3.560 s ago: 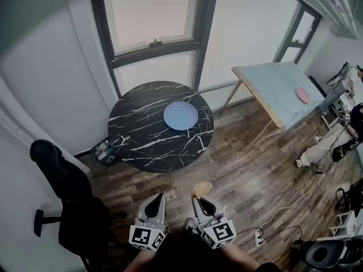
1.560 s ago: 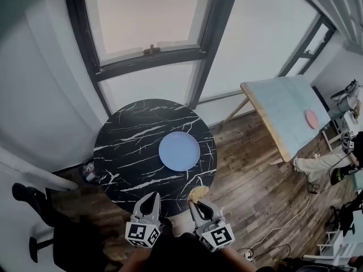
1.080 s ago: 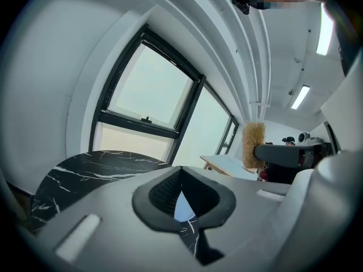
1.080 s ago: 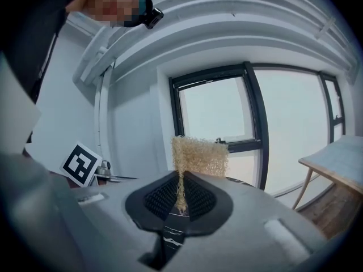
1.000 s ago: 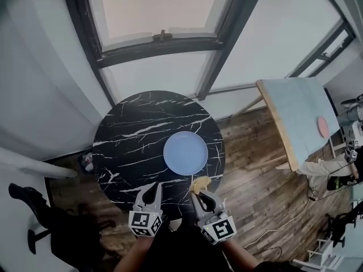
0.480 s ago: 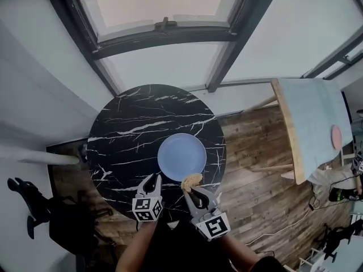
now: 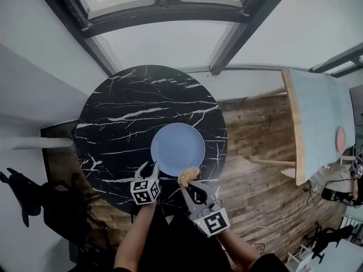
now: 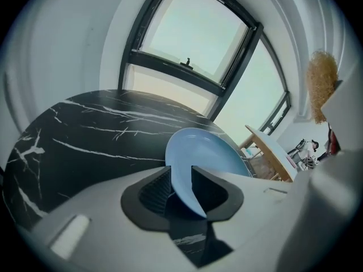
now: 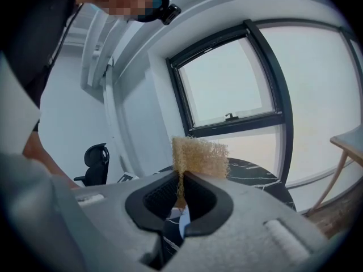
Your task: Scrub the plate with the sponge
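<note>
Head view, from the left: the round black marble table with white veins (image 7: 122, 115) lies bare to the left of and beyond the round pale-blue plate (image 7: 177, 148). The plate lies flat close to the tabletop's near-right edge. The left gripper (image 7: 146, 168) points at the plate's near-left rim. Its jaws have just been opening and stand apart, with the rim between them and no pad pressing on it. The right gripper (image 7: 190, 186) is clenched on the tan fibrous sponge (image 7: 189, 175). The sponge is a thin sheet standing on edge, jutting past the tips toward the plate's near rim. To the right is wood-plank floor (image 7: 255, 137).
</note>
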Demonstrator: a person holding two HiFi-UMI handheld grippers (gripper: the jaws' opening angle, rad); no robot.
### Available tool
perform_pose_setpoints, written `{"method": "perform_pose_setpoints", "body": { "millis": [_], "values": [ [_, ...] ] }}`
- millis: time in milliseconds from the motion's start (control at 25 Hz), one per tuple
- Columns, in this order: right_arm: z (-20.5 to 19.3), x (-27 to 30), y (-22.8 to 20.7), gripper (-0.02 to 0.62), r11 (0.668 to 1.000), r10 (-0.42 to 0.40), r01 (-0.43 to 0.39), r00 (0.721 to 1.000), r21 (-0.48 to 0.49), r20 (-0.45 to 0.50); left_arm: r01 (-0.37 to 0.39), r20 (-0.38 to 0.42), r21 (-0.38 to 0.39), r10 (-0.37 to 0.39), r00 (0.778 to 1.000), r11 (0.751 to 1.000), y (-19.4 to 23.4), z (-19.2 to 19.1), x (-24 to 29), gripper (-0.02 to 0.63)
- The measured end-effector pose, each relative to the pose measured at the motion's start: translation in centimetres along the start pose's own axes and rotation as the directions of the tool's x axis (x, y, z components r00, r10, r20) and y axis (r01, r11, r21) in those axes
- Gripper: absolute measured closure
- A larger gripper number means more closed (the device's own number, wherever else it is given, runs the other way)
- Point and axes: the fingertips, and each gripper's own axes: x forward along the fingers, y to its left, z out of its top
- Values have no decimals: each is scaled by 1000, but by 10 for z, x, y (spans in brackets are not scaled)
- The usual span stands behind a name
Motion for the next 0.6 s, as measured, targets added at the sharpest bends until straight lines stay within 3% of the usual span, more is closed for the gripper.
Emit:
{"method": "perform_pose_setpoints", "body": {
  "millis": [440, 600],
  "values": [
    [-23, 11, -11, 574, 999, -35, 35, 999, 19, -17, 1, -85, -83, -9, 996, 997, 20, -19, 43, 474],
    [-24, 16, -19, 574, 998, -56, 57, 998, 17, -28, 16, -114, -71, -24, 993, 997, 16, -25, 52, 484]
  ]
}}
